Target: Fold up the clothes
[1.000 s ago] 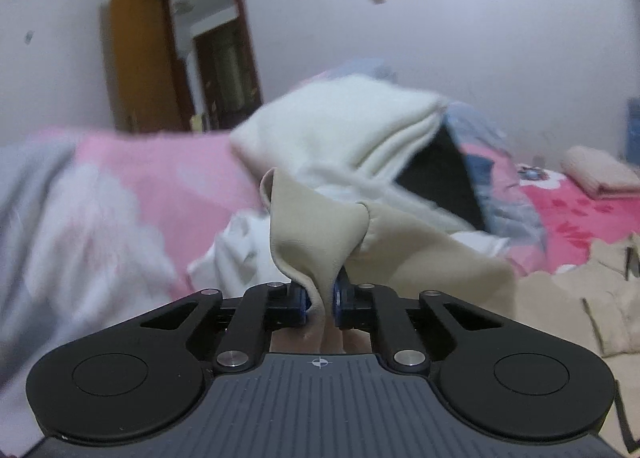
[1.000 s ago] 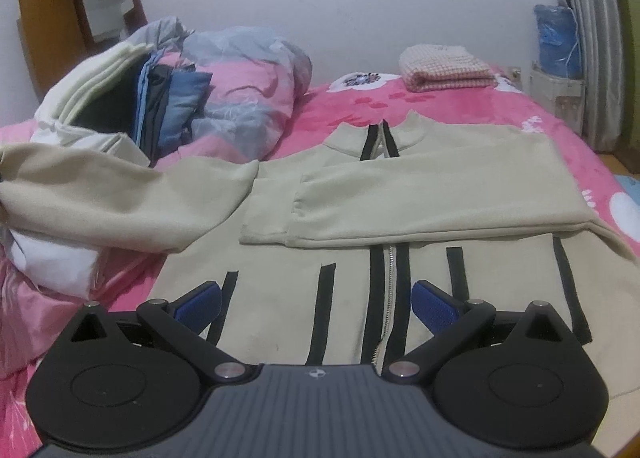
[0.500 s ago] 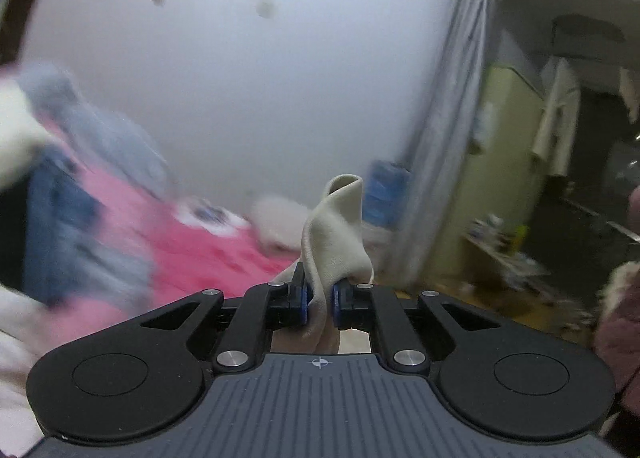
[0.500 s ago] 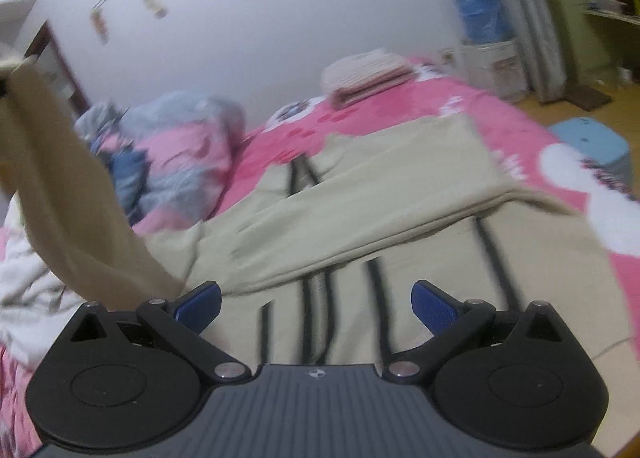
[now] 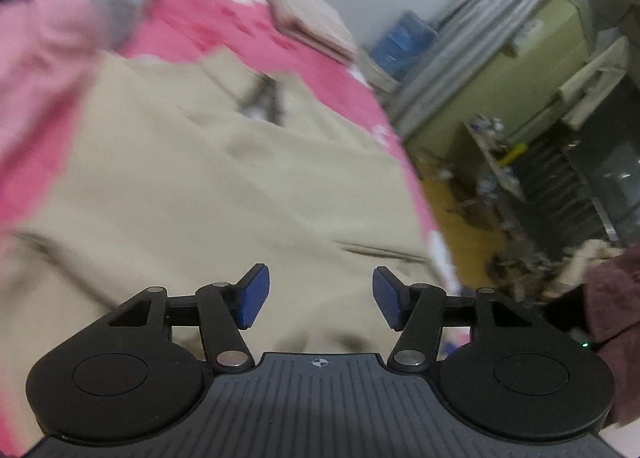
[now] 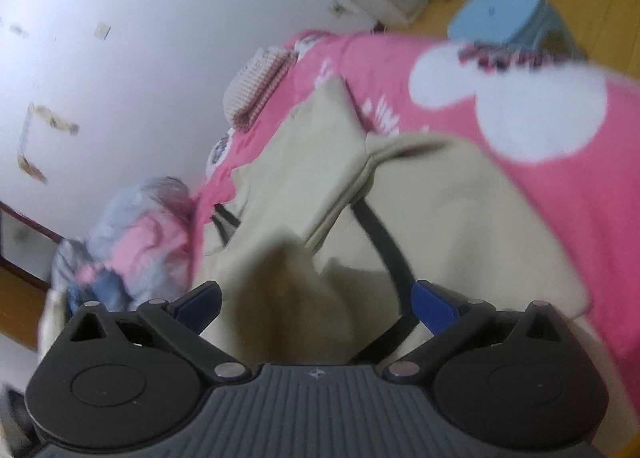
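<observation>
Change: half a second ago the left gripper [image 5: 321,296] pinched a fold of beige cloth; now its blue pads stand wide apart with nothing between them, and both cameras have swung and tilted, so much is blurred.
Bed: pink bedsheet [image 6: 560,186] with white cartoon patches fills the room's middle, the beige garment spread across it.
Jacket: beige zip jacket [image 5: 208,194] with dark stripes lies flat on the sheet, directly beneath and ahead of the left gripper; in the right wrist view the same jacket [image 6: 460,218] shows a sleeve folded across the body.
Bedding heap: pink and grey quilt [image 6: 136,234] bunched at the far left of the bed, beyond the jacket's collar.
Folded towel: pinkish checked towel [image 6: 256,86] near the wall, well apart from the jacket.
Stool: light blue stool [image 6: 500,14] on the wooden floor beside the bed.
Right gripper: right gripper [image 6: 318,300] is spread wide and holds nothing; a raised hump of the jacket's cloth sits between its fingers, though whether the pads touch it I cannot tell.
Sleeve: a maroon sleeve [image 5: 616,298] shows at the left view's right edge.
</observation>
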Demonstrator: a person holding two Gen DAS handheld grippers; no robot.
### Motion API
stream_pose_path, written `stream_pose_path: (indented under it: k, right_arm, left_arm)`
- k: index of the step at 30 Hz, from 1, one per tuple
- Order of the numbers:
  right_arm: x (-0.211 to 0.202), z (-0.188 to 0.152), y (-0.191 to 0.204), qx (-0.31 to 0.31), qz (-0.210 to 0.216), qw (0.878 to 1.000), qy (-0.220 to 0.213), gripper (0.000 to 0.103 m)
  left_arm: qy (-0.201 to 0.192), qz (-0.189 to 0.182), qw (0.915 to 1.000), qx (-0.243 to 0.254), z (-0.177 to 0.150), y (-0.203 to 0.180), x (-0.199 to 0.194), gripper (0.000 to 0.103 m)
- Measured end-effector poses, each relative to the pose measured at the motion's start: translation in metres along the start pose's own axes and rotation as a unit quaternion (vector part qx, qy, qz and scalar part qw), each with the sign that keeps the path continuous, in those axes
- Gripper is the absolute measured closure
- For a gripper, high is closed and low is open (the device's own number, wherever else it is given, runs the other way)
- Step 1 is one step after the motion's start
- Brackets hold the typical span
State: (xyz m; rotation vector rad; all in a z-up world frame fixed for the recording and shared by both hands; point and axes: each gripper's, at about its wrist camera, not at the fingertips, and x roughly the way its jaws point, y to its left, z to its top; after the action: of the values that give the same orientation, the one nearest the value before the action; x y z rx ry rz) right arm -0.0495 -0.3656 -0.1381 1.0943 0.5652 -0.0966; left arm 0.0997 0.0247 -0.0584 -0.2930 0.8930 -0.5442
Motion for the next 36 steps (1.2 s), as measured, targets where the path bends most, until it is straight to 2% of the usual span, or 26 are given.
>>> stream_pose_path:
  k: [4, 5, 7, 9, 10, 11, 12, 13, 14, 15, 16, 17, 18, 20, 23, 25, 27, 30, 33, 34, 36]
  right_arm:
    - [0.001, 0.002, -0.001, -0.001, -0.009, 1.0, 0.003, 0.01]
    - [0.001, 0.002, -0.002, -0.001, -0.016, 1.0, 0.004, 0.015]
    - [-0.001, 0.002, -0.002, 0.004, -0.031, 0.999, 0.009, 0.021]
    - [-0.004, -0.001, -0.001, 0.004, -0.047, 0.999, 0.02, 0.028]
    - [-0.003, -0.002, 0.001, 0.003, -0.059, 0.998, 0.028, 0.029]
    - [-0.003, -0.003, 0.003, 0.001, -0.068, 0.997, 0.035, 0.03]
    - [-0.002, -0.005, 0.004, -0.001, -0.075, 0.996, 0.042, 0.032]
    - [-0.001, -0.006, 0.006, -0.002, -0.083, 0.995, 0.049, 0.033]
    - [0.001, -0.008, 0.008, -0.008, -0.091, 0.994, 0.058, 0.034]
    - [0.005, -0.01, 0.012, -0.021, -0.1, 0.992, 0.067, 0.037]
    - [0.009, -0.011, 0.015, -0.036, -0.11, 0.99, 0.077, 0.039]
    - [0.014, -0.012, 0.019, -0.055, -0.117, 0.988, 0.084, 0.051]
    - [0.019, -0.012, 0.023, -0.074, -0.125, 0.985, 0.092, 0.069]
    - [0.023, -0.006, 0.032, -0.094, -0.117, 0.982, 0.114, 0.095]
    - [0.003, 0.006, 0.071, -0.182, -0.077, 0.977, 0.086, 0.096]
    - [-0.018, 0.013, 0.092, -0.23, -0.048, 0.971, 0.054, 0.096]
    - [-0.024, 0.02, 0.092, -0.246, -0.063, 0.967, 0.037, 0.096]
    - [-0.013, 0.021, 0.051, -0.181, -0.105, 0.976, 0.063, 0.096]
    - [-0.001, 0.023, 0.01, -0.112, -0.146, 0.979, 0.089, 0.093]
    - [-0.001, 0.022, 0.005, -0.098, -0.138, 0.982, 0.085, 0.092]
    - [0.0, 0.021, 0.0, -0.081, -0.123, 0.986, 0.08, 0.079]
  left_arm:
    - [-0.031, 0.069, 0.997, 0.015, 0.0, 0.039, -0.04, 0.046]
    - [-0.047, 0.103, 0.9932, 0.026, 0.003, 0.046, -0.05, 0.046]
    - [-0.081, 0.174, 0.9802, 0.049, 0.011, 0.059, -0.072, 0.046]
    - [-0.122, 0.244, 0.9574, 0.095, 0.019, 0.065, -0.091, 0.046]
    - [-0.139, 0.276, 0.943, 0.122, 0.023, 0.066, -0.097, 0.046]
    - [-0.149, 0.32, 0.9223, 0.157, 0.026, 0.066, -0.1, 0.044]
    - [-0.158, 0.364, 0.8979, 0.192, 0.028, 0.066, -0.102, 0.04]
    - [-0.16, 0.388, 0.882, 0.214, 0.03, 0.065, -0.1, 0.036]
    - [-0.156, 0.392, 0.8794, 0.221, 0.029, 0.067, -0.098, 0.029]
    - [-0.151, 0.394, 0.8779, 0.227, 0.028, 0.07, -0.095, 0.027]
    - [-0.143, 0.367, 0.8946, 0.211, 0.023, 0.072, -0.089, 0.027]
    - [-0.134, 0.337, 0.9115, 0.193, 0.018, 0.074, -0.083, 0.027]
    - [-0.126, 0.307, 0.927, 0.174, 0.014, 0.077, -0.077, 0.027]
    - [-0.108, 0.25, 0.9533, 0.131, 0.001, 0.08, -0.061, 0.027]
    - [-0.091, 0.194, 0.9741, 0.072, -0.016, 0.084, -0.043, 0.027]
    - [-0.085, 0.174, 0.9798, 0.05, -0.024, 0.084, -0.038, 0.027]
    - [-0.081, 0.169, 0.981, 0.05, -0.03, 0.084, -0.032, 0.027]
    - [-0.068, 0.183, 0.9788, 0.063, -0.036, 0.085, -0.024, 0.027]
    - [-0.06, 0.17, 0.9811, 0.069, -0.039, 0.09, -0.023, 0.027]
    - [-0.058, 0.166, 0.9819, 0.071, -0.04, 0.091, -0.022, 0.027]
    - [-0.054, 0.157, 0.9823, 0.087, -0.043, 0.091, -0.023, 0.027]
